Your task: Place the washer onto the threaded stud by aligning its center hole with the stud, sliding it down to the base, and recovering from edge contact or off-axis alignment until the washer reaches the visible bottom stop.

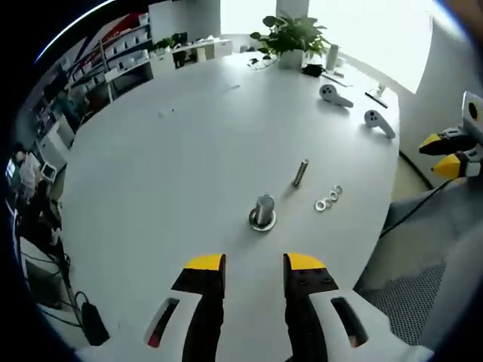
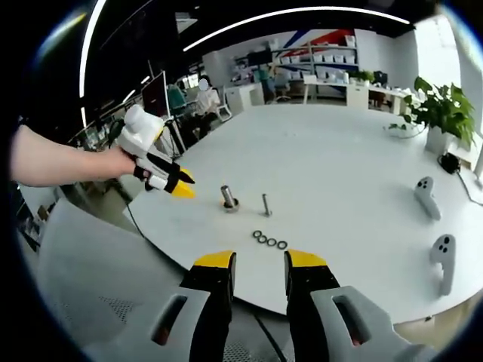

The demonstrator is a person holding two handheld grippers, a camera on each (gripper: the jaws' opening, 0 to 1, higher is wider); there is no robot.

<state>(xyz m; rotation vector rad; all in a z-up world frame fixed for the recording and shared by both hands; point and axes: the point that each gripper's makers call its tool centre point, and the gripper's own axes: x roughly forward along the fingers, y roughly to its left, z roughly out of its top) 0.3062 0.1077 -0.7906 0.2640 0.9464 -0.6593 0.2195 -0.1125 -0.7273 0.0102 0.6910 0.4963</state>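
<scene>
A short threaded stud (image 1: 263, 210) stands upright on a round base on the white table (image 1: 173, 173). To its right lie a loose bolt (image 1: 300, 172) and a short row of washers (image 1: 328, 198). My left gripper (image 1: 255, 264) hovers just short of the stud, open with nothing between its jaws. My right gripper (image 1: 451, 154) shows beyond the table's right edge. In the right gripper view, the stud (image 2: 229, 197), bolt (image 2: 266, 204) and washers (image 2: 270, 240) lie ahead of my open, empty right gripper (image 2: 260, 260). A hand holds the left gripper (image 2: 175, 184) left of the stud.
Two white hand controllers (image 2: 426, 196) (image 2: 444, 260) lie on the table's right side, also seen as controllers (image 1: 333, 94) far back. A potted plant (image 1: 293, 36) and small items stand at the far edge. A grey chair (image 2: 83, 271) sits off the near table edge.
</scene>
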